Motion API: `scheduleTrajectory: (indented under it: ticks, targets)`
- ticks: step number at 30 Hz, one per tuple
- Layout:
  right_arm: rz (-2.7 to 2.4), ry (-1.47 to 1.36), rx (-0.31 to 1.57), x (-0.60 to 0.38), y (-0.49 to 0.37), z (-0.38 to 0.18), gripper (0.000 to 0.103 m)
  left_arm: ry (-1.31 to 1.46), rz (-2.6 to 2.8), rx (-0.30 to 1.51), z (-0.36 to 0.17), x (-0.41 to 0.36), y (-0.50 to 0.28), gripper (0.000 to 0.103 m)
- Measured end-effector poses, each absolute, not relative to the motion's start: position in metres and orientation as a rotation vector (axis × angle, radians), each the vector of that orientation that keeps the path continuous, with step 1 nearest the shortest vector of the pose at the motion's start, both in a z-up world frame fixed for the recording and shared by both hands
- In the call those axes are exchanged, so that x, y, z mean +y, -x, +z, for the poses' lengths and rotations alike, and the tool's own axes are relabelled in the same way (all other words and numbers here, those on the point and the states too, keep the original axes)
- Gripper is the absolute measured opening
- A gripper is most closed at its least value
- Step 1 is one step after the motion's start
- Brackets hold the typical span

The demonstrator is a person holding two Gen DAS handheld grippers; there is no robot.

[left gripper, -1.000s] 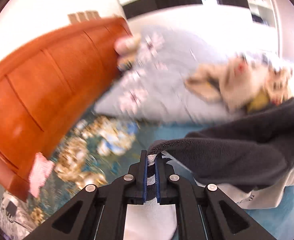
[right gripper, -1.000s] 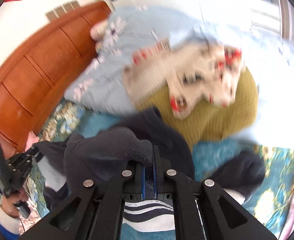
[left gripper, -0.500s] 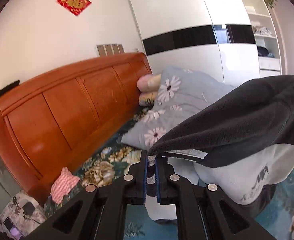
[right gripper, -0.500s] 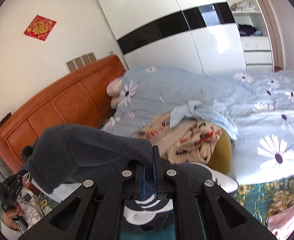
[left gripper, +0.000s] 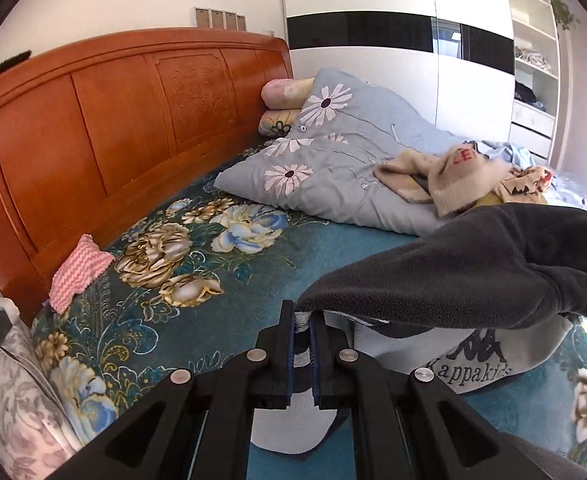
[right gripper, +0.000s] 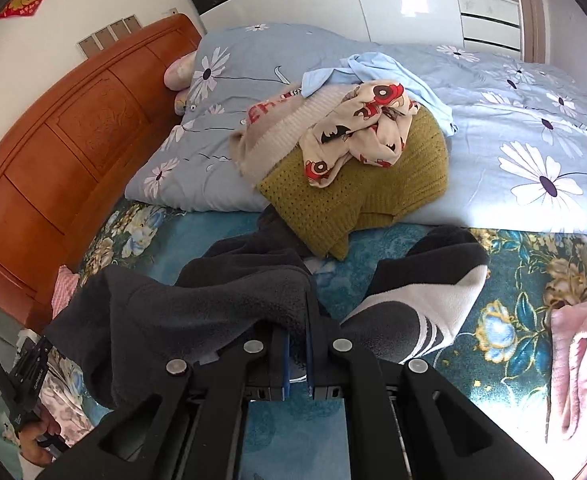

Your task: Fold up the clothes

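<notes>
A dark grey fleece jacket (left gripper: 461, 272) with white panels and a Kappa Kids print hangs between my two grippers above the teal floral bedspread (left gripper: 165, 280). My left gripper (left gripper: 302, 320) is shut on one corner of its striped hem. My right gripper (right gripper: 298, 332) is shut on another edge of the same jacket (right gripper: 197, 312). One sleeve with a white striped panel (right gripper: 425, 304) lies on the bedspread to the right. The left gripper (right gripper: 25, 380) shows at the lower left of the right wrist view.
A pile of clothes lies on the pale blue daisy quilt (right gripper: 513, 128): a mustard knit (right gripper: 373, 196), a cream printed garment (right gripper: 357, 128) and a light blue one. An orange wooden headboard (left gripper: 113, 128) stands at left. A pink cloth (left gripper: 77, 272) lies beside it. A pink blanket (right gripper: 577, 352) lies at right.
Both grippers have come down with the jacket, from raised high to low over the bedspread. The sleeve now rests on the bed. Both stay shut on the jacket.
</notes>
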State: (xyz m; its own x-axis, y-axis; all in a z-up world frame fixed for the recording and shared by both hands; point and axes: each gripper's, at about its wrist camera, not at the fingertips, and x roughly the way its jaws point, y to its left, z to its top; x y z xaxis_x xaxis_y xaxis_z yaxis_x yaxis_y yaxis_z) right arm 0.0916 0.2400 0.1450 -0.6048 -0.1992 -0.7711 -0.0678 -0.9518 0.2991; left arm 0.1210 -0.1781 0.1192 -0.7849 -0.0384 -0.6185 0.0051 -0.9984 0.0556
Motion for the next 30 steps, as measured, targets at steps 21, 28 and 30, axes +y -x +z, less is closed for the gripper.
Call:
scheduleTrajectory:
  ticks: [21, 28, 30]
  targets:
    - [-2.574, -2.139, -0.496, 0.210, -0.067, 0.021, 0.006, -1.592, -2.947, -0.042, 0.002, -0.207, -0.037, 0.010]
    - [-2.529, -2.249, -0.493, 0.198, -0.067, 0.034, 0.006, -1.690, -2.905, -0.042, 0.020, -0.208, -0.047, 0.010]
    - [-2.560, -2.196, -0.493, 0.198, -0.067, 0.038, 0.006, -1.670, -2.901, -0.057, 0.018, -0.206, -0.049, 0.010]
